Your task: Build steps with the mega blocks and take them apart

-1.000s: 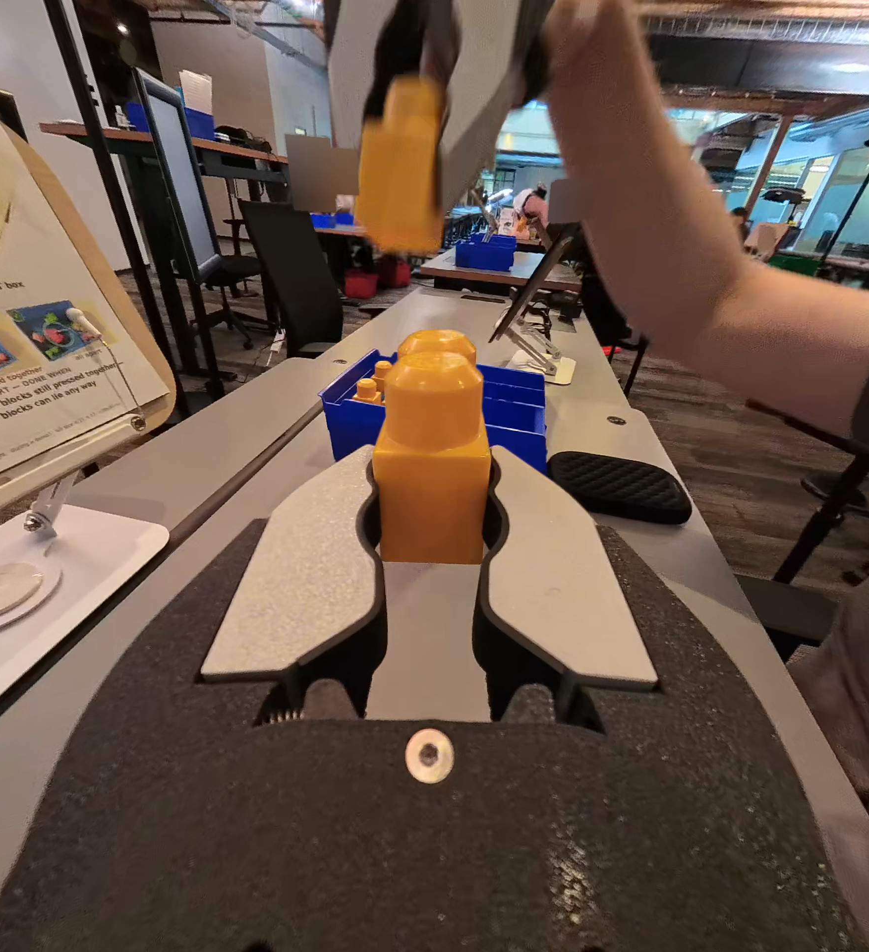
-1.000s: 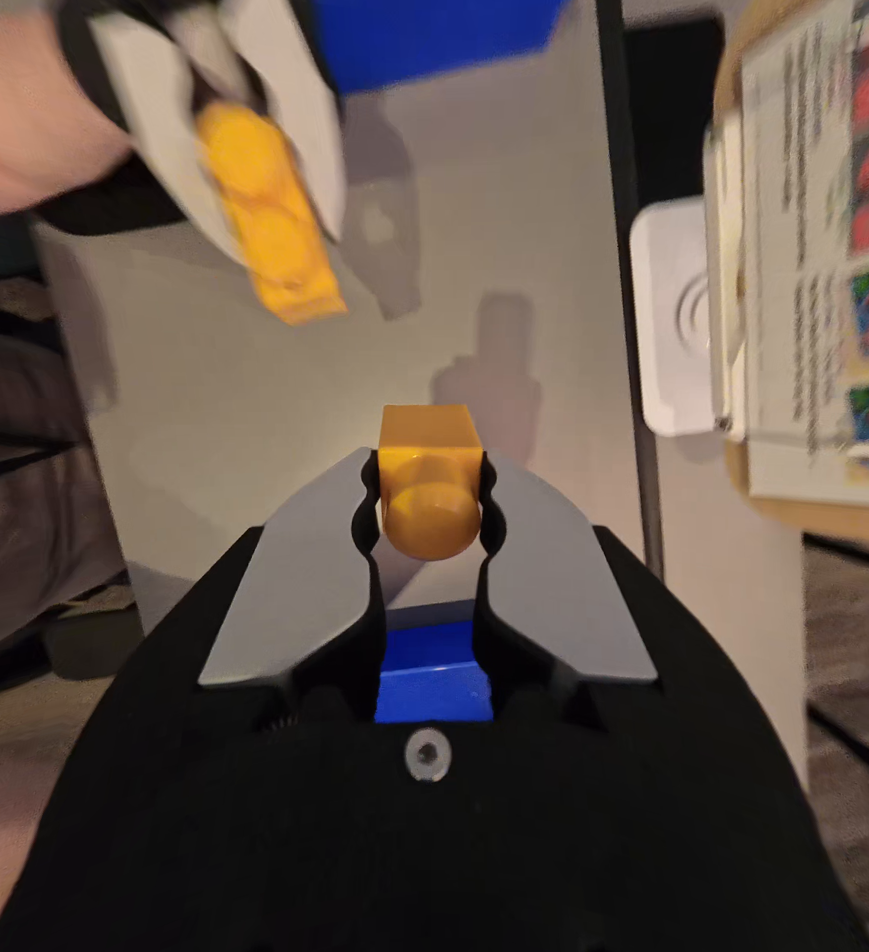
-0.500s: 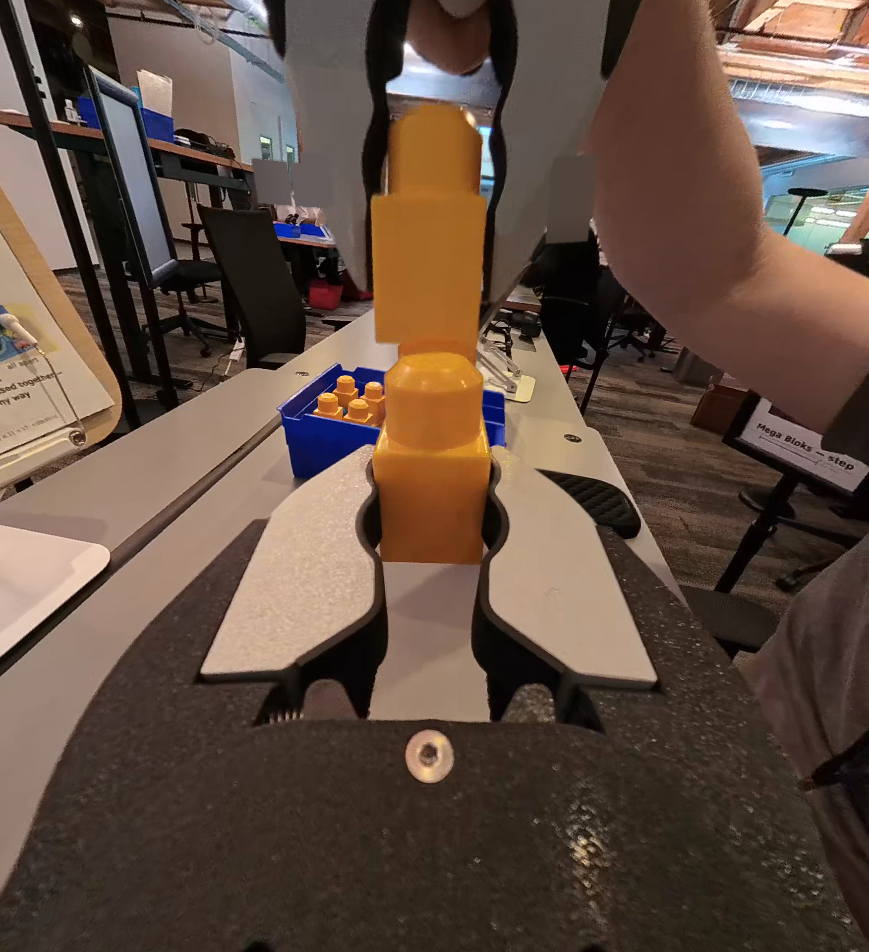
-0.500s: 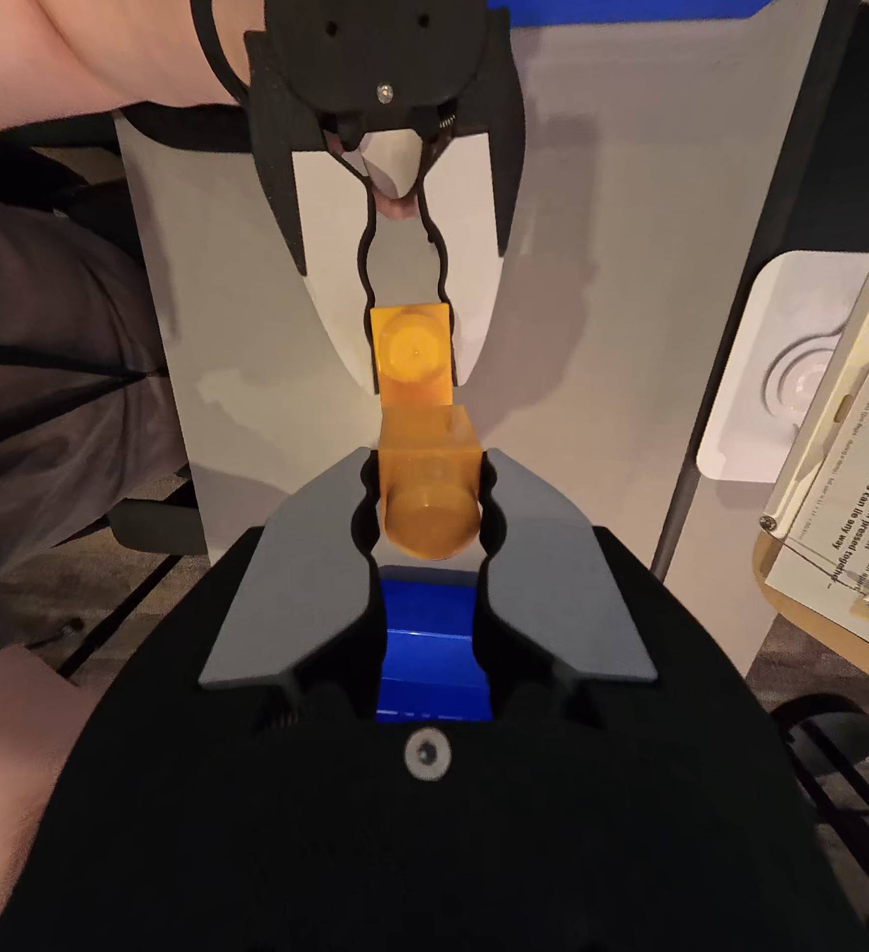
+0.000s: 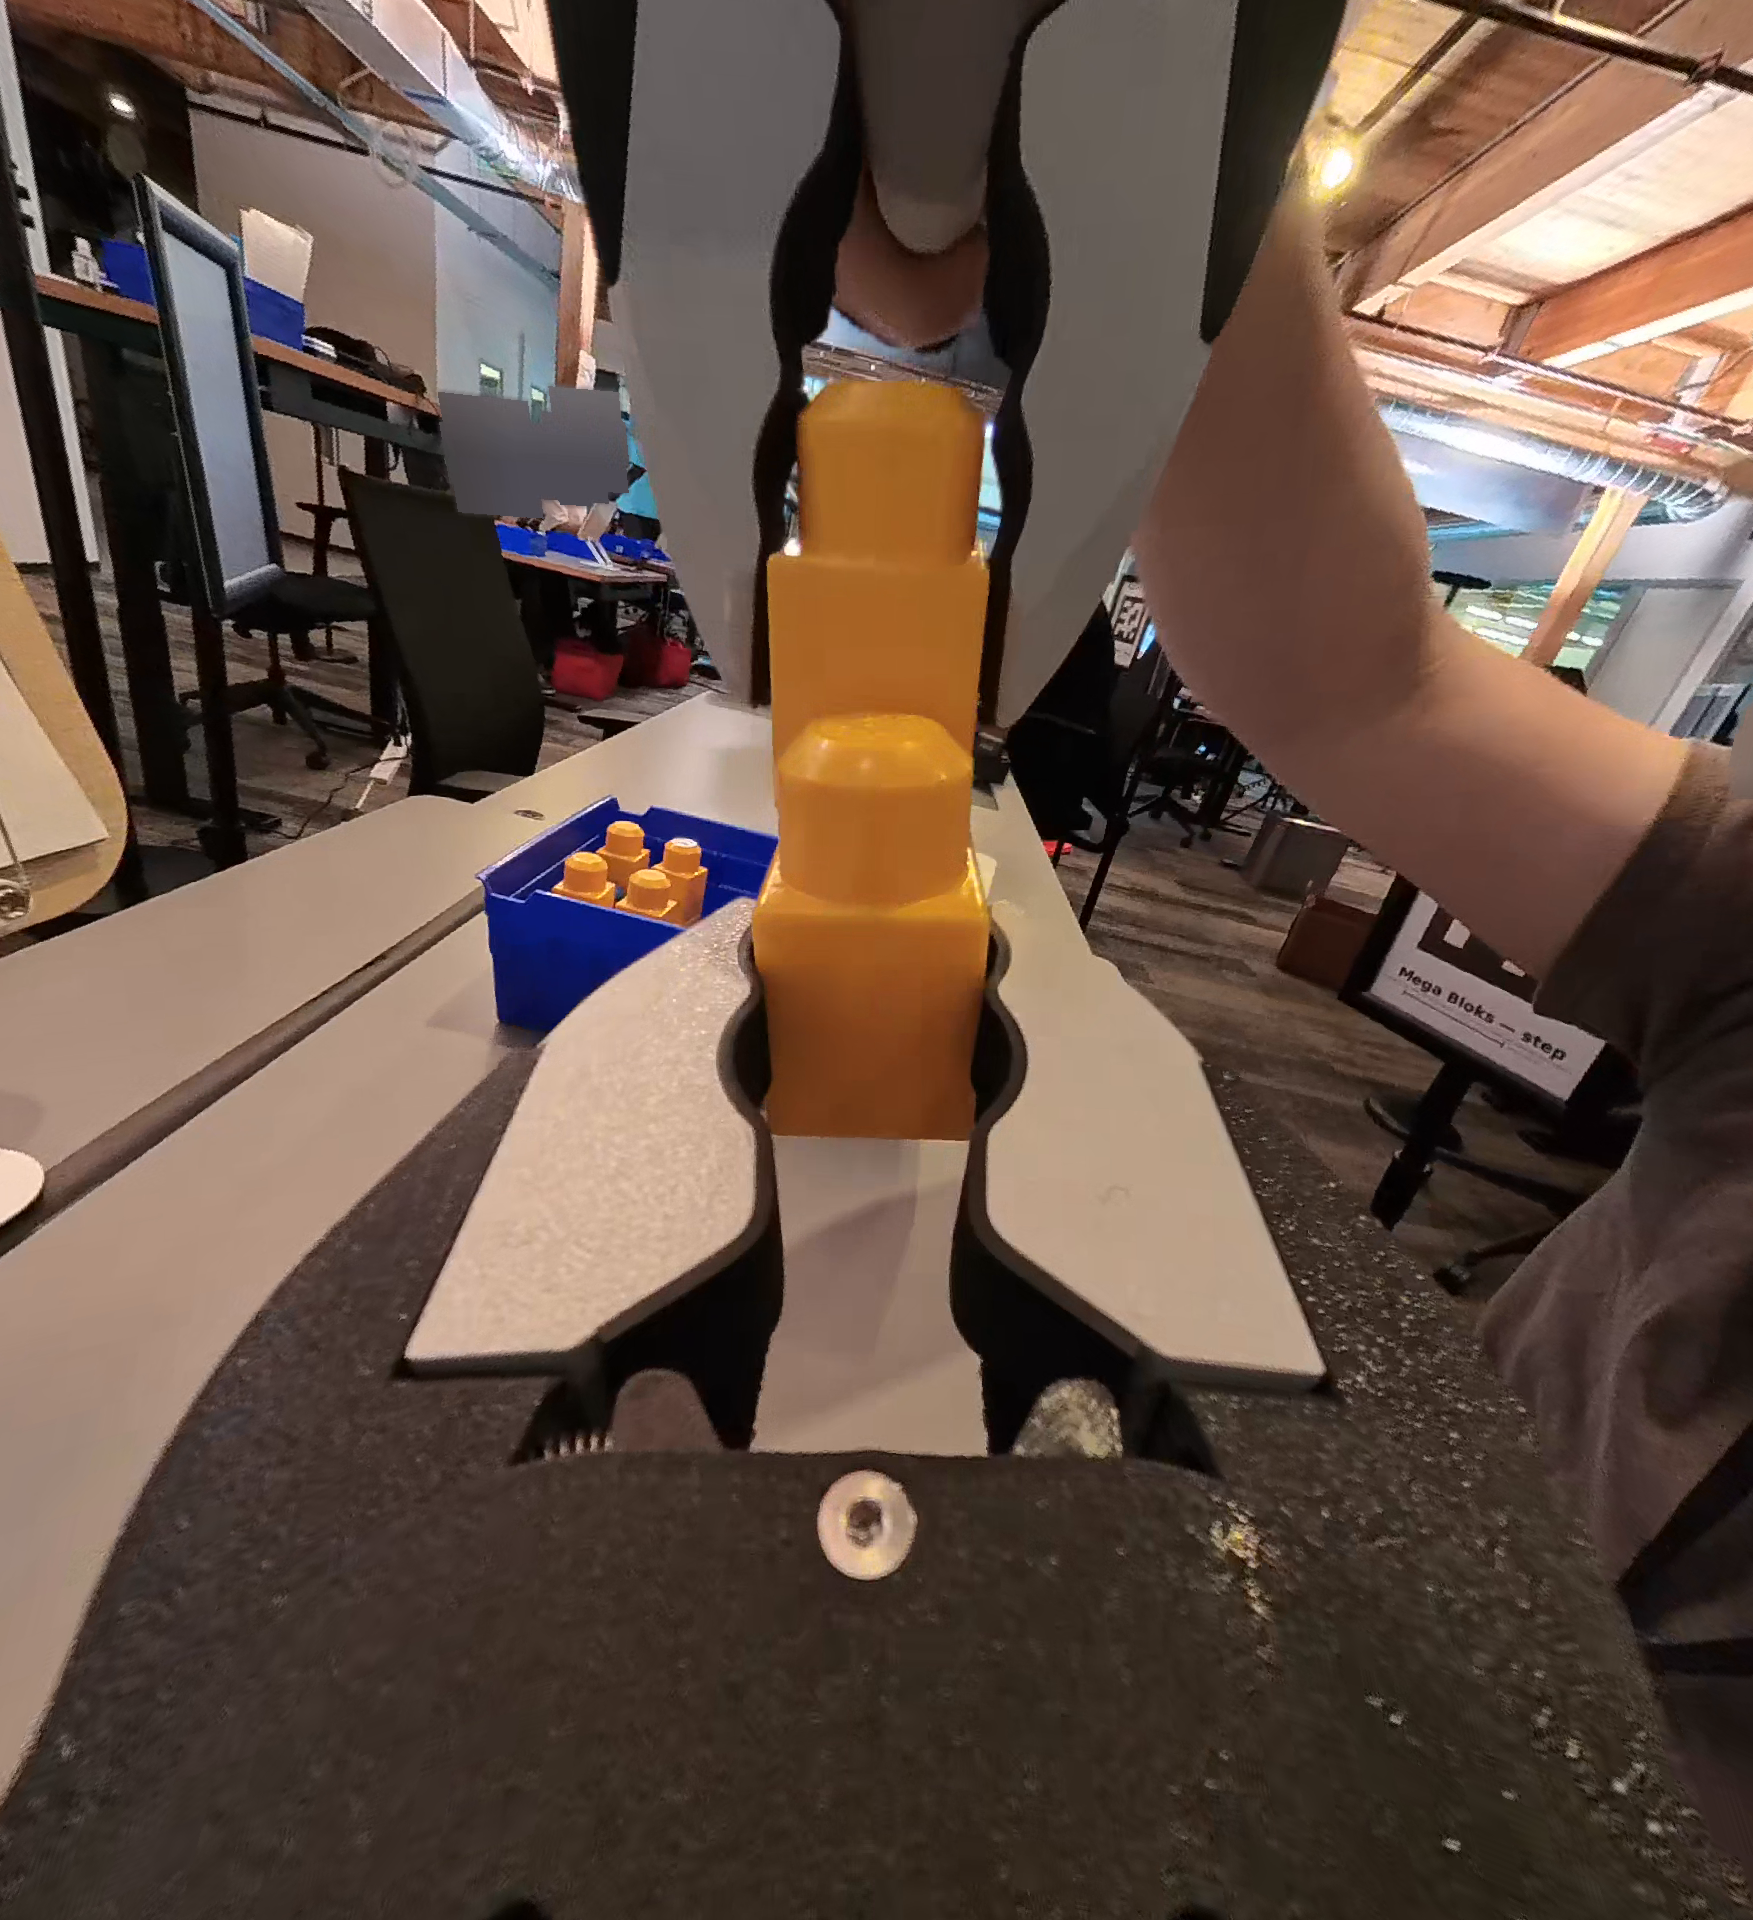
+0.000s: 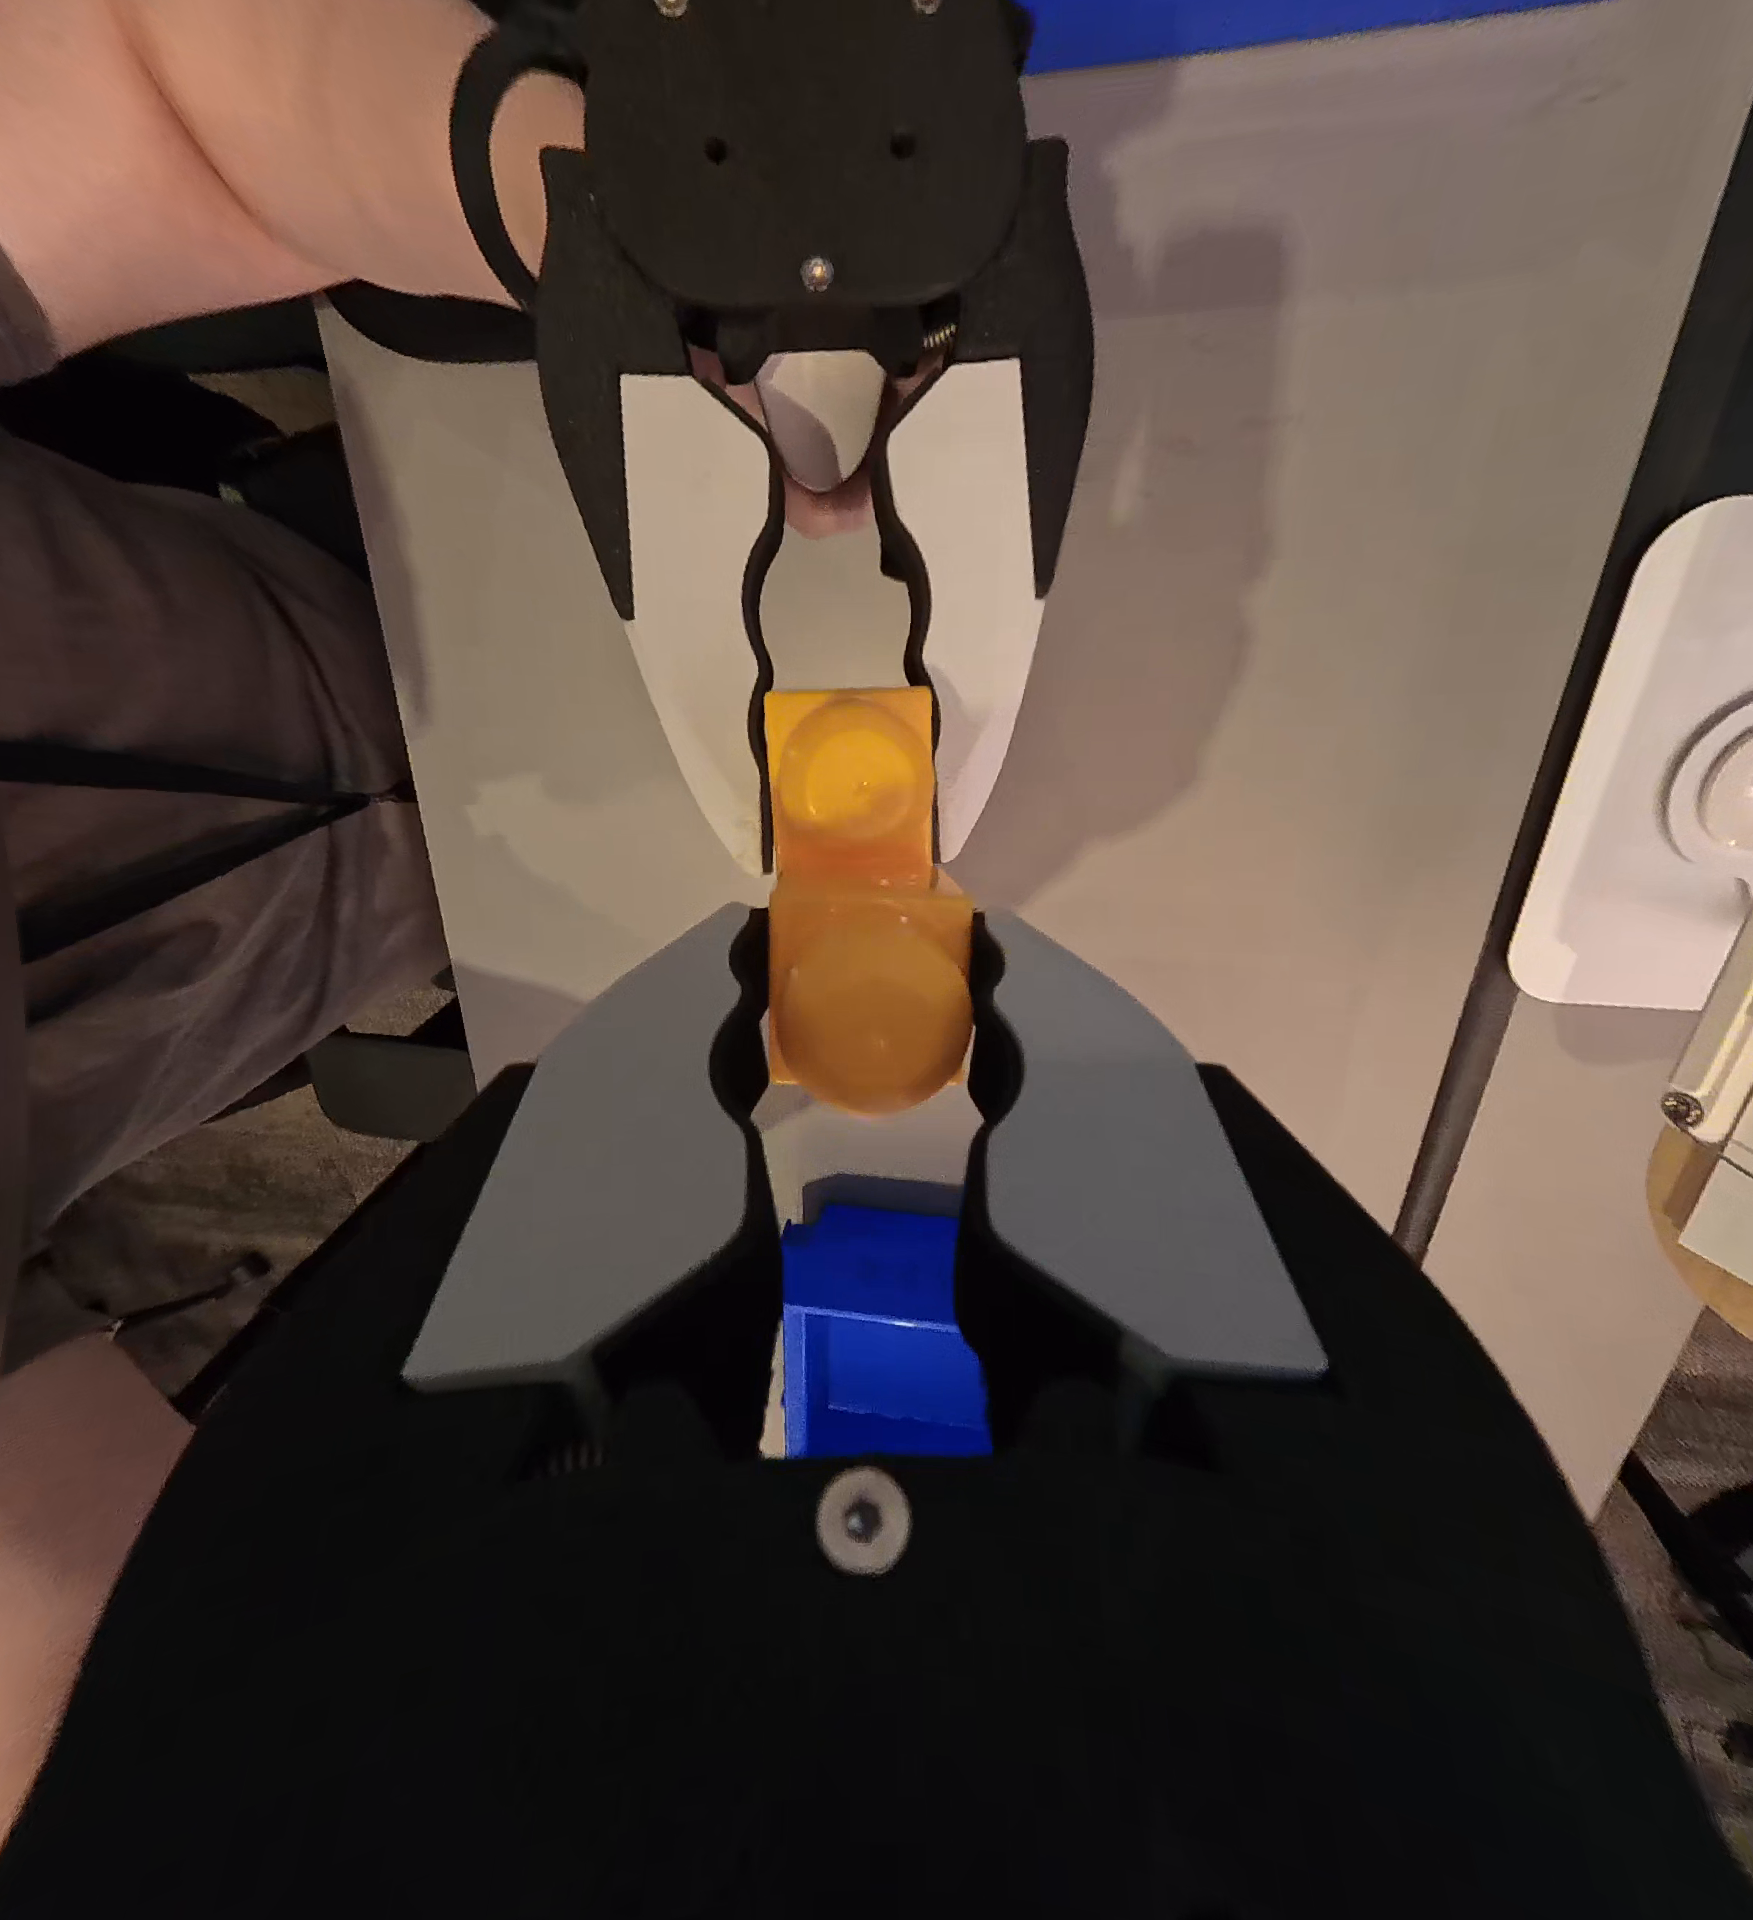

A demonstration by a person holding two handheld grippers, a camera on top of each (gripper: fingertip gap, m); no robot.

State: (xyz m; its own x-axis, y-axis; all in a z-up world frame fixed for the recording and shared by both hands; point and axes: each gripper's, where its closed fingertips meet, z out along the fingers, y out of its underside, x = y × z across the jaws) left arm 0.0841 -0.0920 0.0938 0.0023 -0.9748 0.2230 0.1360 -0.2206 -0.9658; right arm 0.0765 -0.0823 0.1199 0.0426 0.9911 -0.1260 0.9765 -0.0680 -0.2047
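The 2 orange blocks are judged light, stiff and smooth, best taken by their flat sides. The lower block (image 5: 872,1018) is clamped in the left gripper (image 5: 872,997) above the table (image 5: 176,997); the upper block (image 5: 877,634), clamped in the right gripper (image 6: 870,997), is set behind its stud, possibly touching.

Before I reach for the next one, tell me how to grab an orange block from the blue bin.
Come straight down from above: the blue bin walls block a level approach. The orange blocks stand studs up and close together, so close the jaws on a stud or, if the neighbours leave room, on the flat sides just below it.
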